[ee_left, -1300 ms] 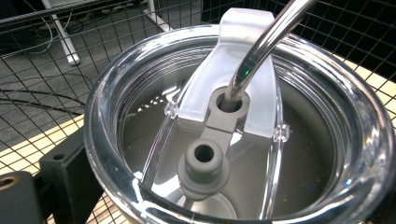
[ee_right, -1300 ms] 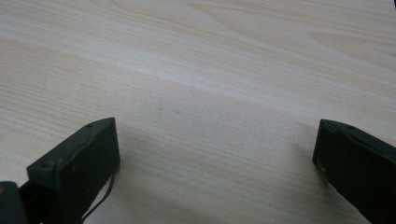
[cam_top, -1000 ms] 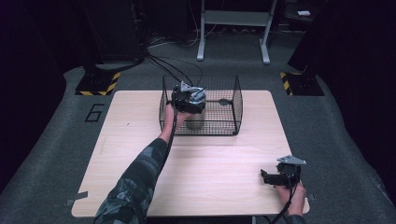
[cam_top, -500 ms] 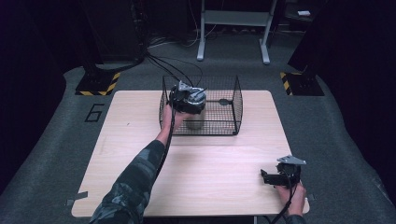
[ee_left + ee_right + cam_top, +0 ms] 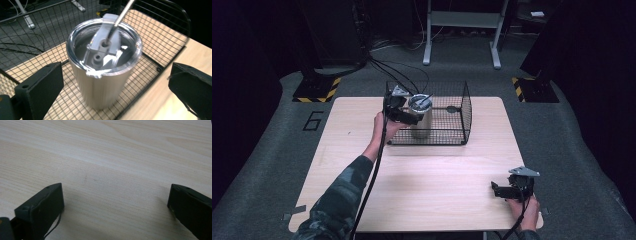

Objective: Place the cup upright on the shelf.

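A black wire basket (image 5: 459, 107) stood at the far side of the pale wooden table (image 5: 447, 180). Inside it stood a steel tumbler (image 5: 105, 82) with a clear lid and metal straw (image 5: 122, 13). The left gripper (image 5: 404, 116) hovered beside it, jaws spread. The right gripper (image 5: 502, 191) rested near the table's front edge, jaws spread.

Camouflage sleeve (image 5: 343, 192) on left arm; black grippers, blocky black jaws, grey three-cornered plates, trailing black cables.

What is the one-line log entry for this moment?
left claw: open, around steel tumbler | tumbler: upright in wire basket | right claw: open, over table
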Available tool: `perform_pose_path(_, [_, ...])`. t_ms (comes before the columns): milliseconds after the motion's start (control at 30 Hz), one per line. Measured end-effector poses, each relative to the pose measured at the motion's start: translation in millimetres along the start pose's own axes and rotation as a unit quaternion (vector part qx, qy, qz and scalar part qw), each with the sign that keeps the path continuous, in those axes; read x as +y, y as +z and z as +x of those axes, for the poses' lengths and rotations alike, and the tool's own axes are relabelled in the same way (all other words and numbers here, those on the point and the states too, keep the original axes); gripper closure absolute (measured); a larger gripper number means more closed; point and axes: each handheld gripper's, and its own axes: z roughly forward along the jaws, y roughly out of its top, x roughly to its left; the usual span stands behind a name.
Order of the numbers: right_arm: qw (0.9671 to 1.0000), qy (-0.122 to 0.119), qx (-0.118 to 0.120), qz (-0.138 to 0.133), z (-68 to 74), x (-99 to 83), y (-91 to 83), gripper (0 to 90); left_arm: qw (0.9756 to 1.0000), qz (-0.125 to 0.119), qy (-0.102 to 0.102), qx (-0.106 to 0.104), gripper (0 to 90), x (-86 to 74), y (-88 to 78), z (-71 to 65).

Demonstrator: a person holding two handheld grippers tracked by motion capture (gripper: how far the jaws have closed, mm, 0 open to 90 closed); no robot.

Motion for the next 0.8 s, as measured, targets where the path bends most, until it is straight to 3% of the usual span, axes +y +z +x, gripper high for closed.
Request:
perform_pose_path(400, [1.0000, 0.000, 0.000, 0.000, 0.0, 0.0, 0.0, 0.2, 0.9994, -0.008, 0.034, -0.005, 0.0, -19.9, -70.5, -19.3])
perform_pose_path(633, [1.0000, 0.000, 0.000, 0.000, 0.1, 0.0, -0.1, 0.2, 0.9991, -0.003, 0.042, 0.003, 0.0, -49.9, -103.7, -25.8])
perform_pose_path(800, [1.0000, 0.000, 0.000, 0.000, 0.0, 0.0, 0.0, 0.2, 0.9983, 0.004, 0.053, 0.023, 0.0, -78.0, -124.6, -28.6])
